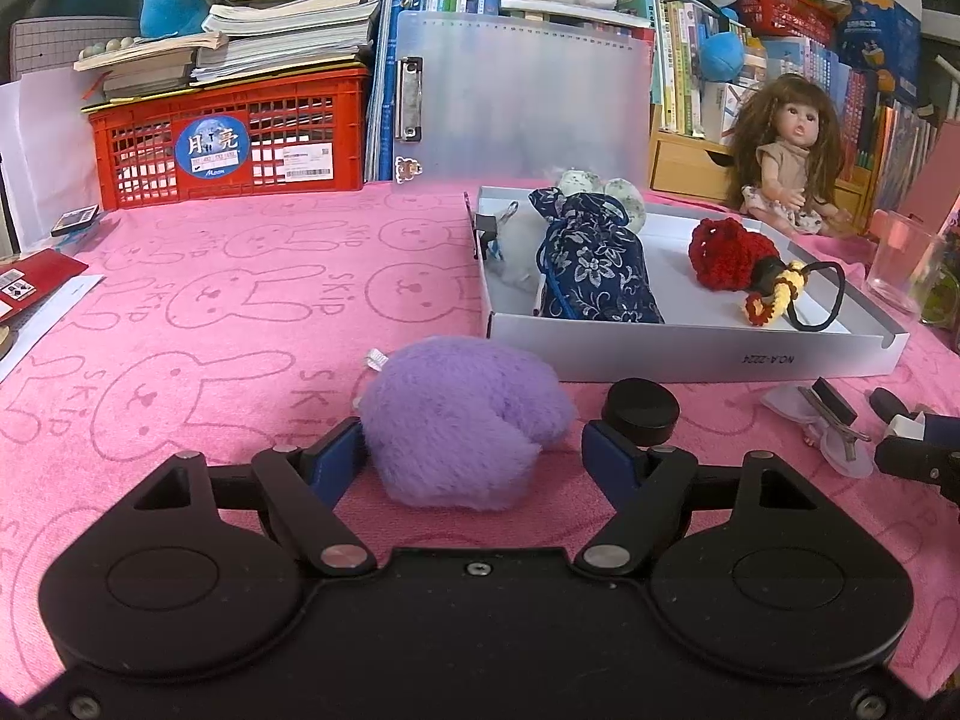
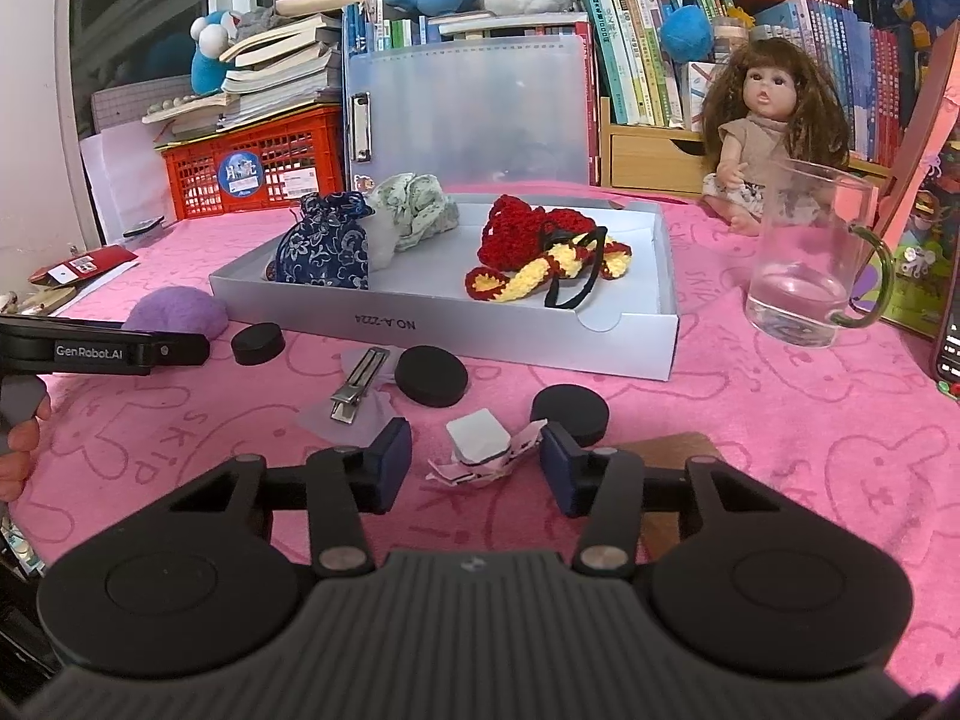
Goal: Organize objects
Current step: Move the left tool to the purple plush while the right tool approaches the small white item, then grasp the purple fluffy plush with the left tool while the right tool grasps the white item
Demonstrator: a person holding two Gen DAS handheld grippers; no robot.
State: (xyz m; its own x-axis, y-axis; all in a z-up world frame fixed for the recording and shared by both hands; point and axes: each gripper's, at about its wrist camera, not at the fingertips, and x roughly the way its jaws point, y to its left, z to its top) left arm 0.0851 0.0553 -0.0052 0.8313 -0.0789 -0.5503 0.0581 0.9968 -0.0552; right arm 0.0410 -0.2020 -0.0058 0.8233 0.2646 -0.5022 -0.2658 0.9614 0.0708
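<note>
1. A cluttered room: stacked books, a red crate [image 1: 228, 138], plush toys and a doll [image 2: 774, 126] stand behind a surface draped in a pink towel [image 1: 240, 300] printed with rabbits.
2. A shallow grey cardboard tray [image 1: 690, 354] lies on the towel and already holds a navy floral pouch [image 1: 594, 264], a pale green cloth bundle [image 2: 414, 210] and a red and yellow crochet piece [image 2: 534, 246].
3. The purple plush ball [image 1: 456, 420] lies just in front of the tray's near wall, between the fingers of the left tool [image 1: 474, 450]. One pad touches its fur; the other stands clear of it, so the jaws are fairly wide and not yet gripping.
4. I judge the plush light, soft and squashy. It should compress a good deal before it holds, so a grip across its middle seems best. Its fur is not slippery.
5. The right tool [image 2: 477, 462] straddles a small crumpled white and pink packet [image 2: 477, 450], jaws half open with gaps on both sides.
6. That packet looks papery and very light. Its loose edges may tear or slip, so the firmer white block at its centre is probably the place to pinch.
7. Nearby lie three flat black round discs [image 2: 432, 375], likely rigid and smooth, and a metal hair clip [image 2: 354, 384] on translucent film.
8. A clear glass jug [image 2: 810, 270] stands to the right, fragile and best avoided.
</note>
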